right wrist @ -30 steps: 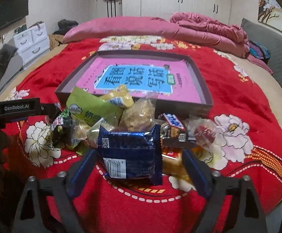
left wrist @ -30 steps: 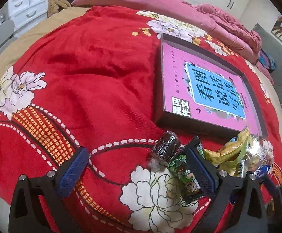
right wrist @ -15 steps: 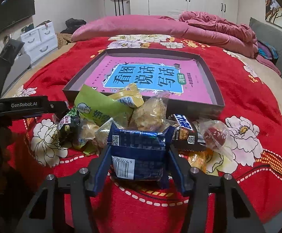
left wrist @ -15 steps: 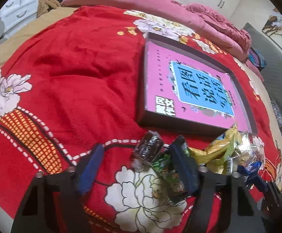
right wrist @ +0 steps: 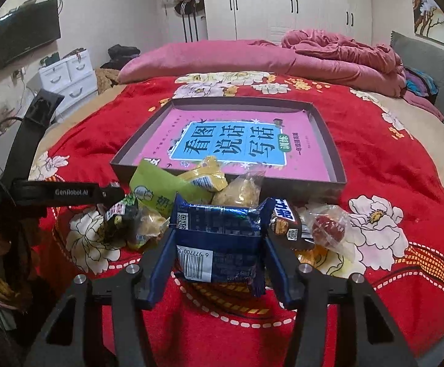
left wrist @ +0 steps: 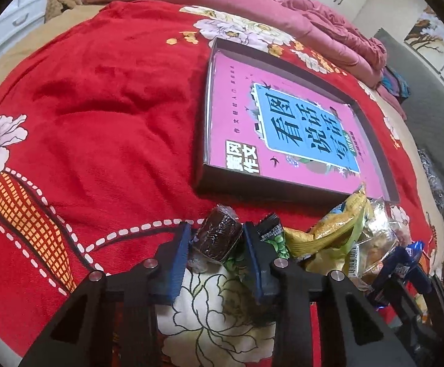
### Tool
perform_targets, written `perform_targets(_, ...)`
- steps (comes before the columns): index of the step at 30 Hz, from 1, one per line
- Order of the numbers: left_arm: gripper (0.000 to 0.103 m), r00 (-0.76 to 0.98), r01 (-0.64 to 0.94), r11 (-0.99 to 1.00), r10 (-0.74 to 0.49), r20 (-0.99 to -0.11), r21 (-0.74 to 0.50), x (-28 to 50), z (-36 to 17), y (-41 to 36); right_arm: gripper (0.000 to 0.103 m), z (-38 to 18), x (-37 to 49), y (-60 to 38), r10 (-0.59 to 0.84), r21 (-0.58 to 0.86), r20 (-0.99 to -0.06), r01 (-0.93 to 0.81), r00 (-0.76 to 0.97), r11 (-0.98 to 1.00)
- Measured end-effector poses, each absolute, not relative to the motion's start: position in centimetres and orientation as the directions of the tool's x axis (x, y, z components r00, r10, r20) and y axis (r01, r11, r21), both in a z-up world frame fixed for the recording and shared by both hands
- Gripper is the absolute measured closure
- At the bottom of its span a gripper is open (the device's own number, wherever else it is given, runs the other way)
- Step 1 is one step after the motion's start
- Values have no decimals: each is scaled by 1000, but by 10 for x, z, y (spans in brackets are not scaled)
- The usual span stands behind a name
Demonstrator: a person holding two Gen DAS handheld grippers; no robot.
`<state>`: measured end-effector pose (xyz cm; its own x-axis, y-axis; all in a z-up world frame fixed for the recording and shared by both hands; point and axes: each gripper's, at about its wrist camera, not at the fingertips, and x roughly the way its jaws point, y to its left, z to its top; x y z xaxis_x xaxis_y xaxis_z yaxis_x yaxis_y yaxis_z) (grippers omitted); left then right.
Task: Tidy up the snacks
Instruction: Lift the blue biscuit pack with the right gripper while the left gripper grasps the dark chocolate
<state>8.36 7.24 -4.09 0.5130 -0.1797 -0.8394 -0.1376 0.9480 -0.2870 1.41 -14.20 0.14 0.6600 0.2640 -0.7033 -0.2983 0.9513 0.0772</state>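
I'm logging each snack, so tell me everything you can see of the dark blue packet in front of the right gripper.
The dark blue packet is a glossy, crinkled plastic wrapper with crimped ends, a white barcode label and a small square code. It stands upright at the near edge of the snack pile on the red blanket, squeezed between the right gripper's blue fingers.

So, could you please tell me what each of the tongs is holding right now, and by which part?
The right tongs grip the dark blue snack packet by its two side edges. The left tongs are closing on the sides of a clear-wrapped brown cake.
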Motion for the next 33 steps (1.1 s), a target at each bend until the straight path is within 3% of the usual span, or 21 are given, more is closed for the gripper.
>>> perform_targets(33, 68, 669, -137, 946, -130, -732, -294, 84, -3, 79, 47, 26, 69, -189, 245, 161, -592, -185, 768, 969)
